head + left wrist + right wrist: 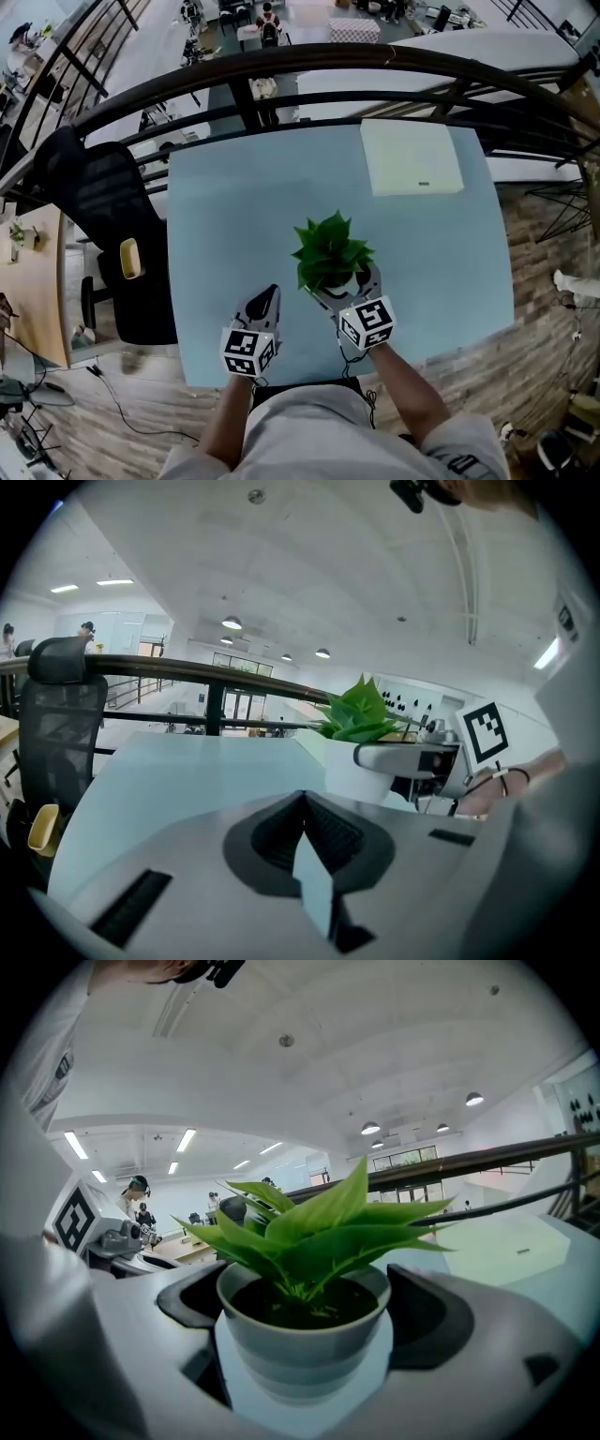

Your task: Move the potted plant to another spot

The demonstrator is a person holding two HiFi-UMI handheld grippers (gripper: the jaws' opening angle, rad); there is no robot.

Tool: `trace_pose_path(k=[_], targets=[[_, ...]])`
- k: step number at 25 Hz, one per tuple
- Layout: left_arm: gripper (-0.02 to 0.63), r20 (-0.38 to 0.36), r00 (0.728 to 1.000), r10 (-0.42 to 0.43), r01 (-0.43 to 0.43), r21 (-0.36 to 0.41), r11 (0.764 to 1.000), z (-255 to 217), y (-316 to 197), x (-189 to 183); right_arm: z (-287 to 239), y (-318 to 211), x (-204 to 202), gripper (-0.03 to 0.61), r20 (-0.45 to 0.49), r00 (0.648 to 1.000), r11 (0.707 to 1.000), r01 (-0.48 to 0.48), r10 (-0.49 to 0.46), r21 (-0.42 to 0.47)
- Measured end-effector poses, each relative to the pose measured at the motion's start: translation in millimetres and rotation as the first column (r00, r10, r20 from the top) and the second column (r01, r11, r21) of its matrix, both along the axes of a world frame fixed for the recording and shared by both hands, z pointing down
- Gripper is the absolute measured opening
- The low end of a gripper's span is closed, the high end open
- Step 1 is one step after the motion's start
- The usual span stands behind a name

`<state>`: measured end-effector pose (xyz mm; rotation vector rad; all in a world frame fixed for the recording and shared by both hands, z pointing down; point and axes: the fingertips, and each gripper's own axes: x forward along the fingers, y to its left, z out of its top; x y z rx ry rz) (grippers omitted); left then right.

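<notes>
Right tongs are clamped on the potted plant, one jaw pressed against each side of the white pot just under its rim. The pot sits upright right between them, with the green leaves fanning out above the jaws. I honestly can't tell whether the pot's bottom is resting on the desk or is a hair off it.

Left tongs are pressed together with nothing between them, tips touching, hanging over the pale blue desk just to the left of the right tongs. From the left tongs' camera the plant and the other tongs show up ahead and off to the right.

Well beyond the right tongs, at the far edge of the desk, lies a flat white box. A black office chair stands off to the left of the left tongs, beside the desk.
</notes>
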<state>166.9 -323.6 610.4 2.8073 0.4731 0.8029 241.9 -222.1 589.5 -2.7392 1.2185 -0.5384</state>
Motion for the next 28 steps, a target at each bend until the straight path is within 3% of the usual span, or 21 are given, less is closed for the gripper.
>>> trace_pose_path(k=[9,28], targets=[[0.012,0.042,0.999,-0.021,0.021,0.009,1.000,26.3,1.6,37.5,32.4,-0.1,57.7,0.529,0.038,0.999,1.000,-0.004,0.004,0.003],[0.012,0.091,0.993,-0.075,0.073,0.028,0.997,64.1,1.6,68.4,72.2,-18.3,117.2,0.529,0.048,0.998,0.999,0.033,-0.033,-0.003]])
